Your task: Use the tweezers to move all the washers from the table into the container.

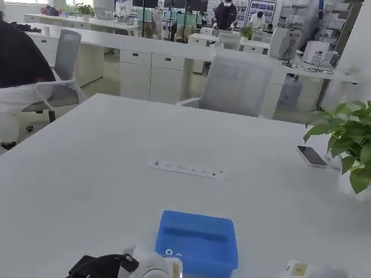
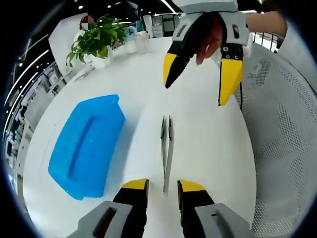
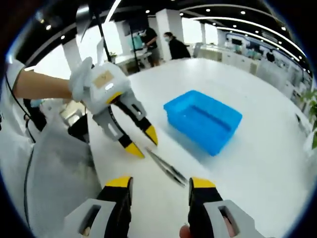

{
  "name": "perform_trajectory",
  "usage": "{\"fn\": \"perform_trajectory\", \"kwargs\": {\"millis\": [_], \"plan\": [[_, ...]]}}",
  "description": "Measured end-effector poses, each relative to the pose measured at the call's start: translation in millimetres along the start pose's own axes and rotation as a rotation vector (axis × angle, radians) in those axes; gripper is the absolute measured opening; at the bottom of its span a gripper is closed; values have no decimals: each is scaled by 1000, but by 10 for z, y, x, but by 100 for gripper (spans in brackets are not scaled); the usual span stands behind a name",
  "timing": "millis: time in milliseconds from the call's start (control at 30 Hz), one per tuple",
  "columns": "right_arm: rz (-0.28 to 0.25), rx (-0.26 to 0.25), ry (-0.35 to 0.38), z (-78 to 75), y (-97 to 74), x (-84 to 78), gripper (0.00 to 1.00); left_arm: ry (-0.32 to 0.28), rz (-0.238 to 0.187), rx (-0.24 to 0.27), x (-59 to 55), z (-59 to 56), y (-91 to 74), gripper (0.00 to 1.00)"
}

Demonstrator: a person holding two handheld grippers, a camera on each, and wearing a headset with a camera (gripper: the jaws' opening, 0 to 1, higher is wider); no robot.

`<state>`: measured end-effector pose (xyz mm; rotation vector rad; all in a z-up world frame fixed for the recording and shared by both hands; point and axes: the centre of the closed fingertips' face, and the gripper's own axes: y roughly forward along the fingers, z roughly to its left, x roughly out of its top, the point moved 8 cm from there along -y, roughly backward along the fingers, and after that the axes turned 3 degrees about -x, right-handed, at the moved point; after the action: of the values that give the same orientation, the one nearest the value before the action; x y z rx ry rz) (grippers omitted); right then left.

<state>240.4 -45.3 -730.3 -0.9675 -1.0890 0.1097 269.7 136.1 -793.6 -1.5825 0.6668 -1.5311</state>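
Tweezers point(image 2: 167, 148) lie flat on the surface point(image 2: 213, 153), pointing lengthways between my two grippers, which face each other across them. My guess: they're laid that way so either side can take an end. The left gripper point(image 2: 163, 184) is spread wide w/ nothing in it, and the near tip of the tweezers sits just btwn its jaws. The right gripper point(image 2: 197, 91) is also wide open and empty, hanging above the far end. The blue container point(image 2: 109, 134) stands just beside the tweezers, prob. to keep each carry short.

Washers: can't make any out on the surface, too small or out of frame.

Left gripper view gives the tweezers' full length and both arms nearly closed. Right gripper view shows the container's hollow from the other side. Head view adds the far surface, w/ a socket strip point(image 1: 188, 169), phone point(image 1: 312, 156) and plant point(image 1: 348, 139), well apart from the work.
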Motion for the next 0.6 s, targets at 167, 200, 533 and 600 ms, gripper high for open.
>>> {"fn": "perform_trajectory", "kwargs": {"millis": [167,200,533,600], "plan": [[-86,-83,75,-84,-271,-47,52,-112,-26,37,-6,-28,-83,41],[-89,-86,83,-87,-287,-54,54,-147,-34,43,-8,-39,-116,44],[-175,-171,166,-82,-504,-187,64,-483,-210,180,-52,-333,-584,77],[-181,-176,172,-75,-534,-213,64,-533,-245,205,-57,-408,-670,80]]}}
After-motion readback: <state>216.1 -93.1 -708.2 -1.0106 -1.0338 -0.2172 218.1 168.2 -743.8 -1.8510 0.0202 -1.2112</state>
